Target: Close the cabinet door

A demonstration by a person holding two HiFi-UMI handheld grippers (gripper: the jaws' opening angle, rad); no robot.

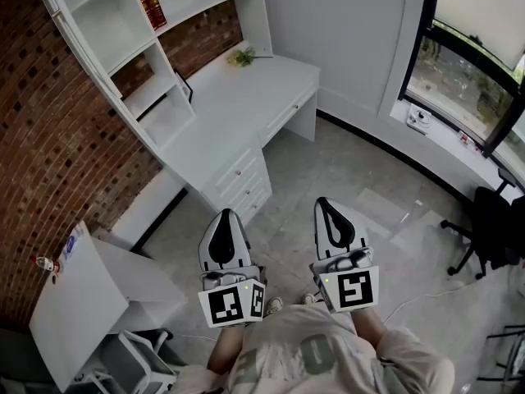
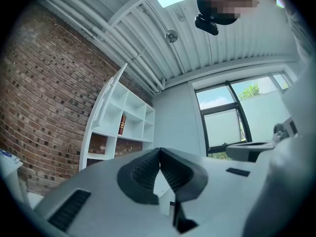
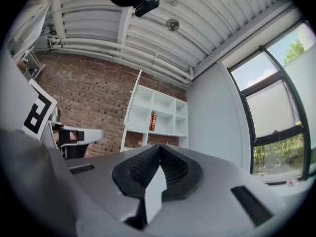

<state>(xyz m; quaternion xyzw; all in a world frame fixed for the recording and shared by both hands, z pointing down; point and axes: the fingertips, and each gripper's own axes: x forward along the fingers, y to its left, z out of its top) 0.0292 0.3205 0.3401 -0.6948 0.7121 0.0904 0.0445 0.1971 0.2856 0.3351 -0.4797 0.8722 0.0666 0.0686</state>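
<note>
- Two grippers are held side by side low in the head view, the left gripper (image 1: 227, 215) and the right gripper (image 1: 326, 203). Both have their jaws closed tip to tip with nothing between them, and both are over bare floor (image 1: 361, 179).
- A person's knees and shoes show at 6 o'clock, just below the marker cubes.
- A white worktop (image 1: 238, 97) with drawers (image 1: 242, 183) lies at 11 o'clock, well apart from both grippers, with a green sprig (image 1: 242, 56) at its far end.
- A white shelf unit (image 1: 123, 23) stands against the brick wall (image 1: 41, 138) behind the worktop, with a red book (image 1: 149, 1) in one upper compartment.
- The cabinet door (image 3: 131, 111) is a narrow white panel standing out from the unit's left edge, open and untouched.
- A black office chair (image 1: 492, 228) stands at 3 o'clock by the window.
</note>
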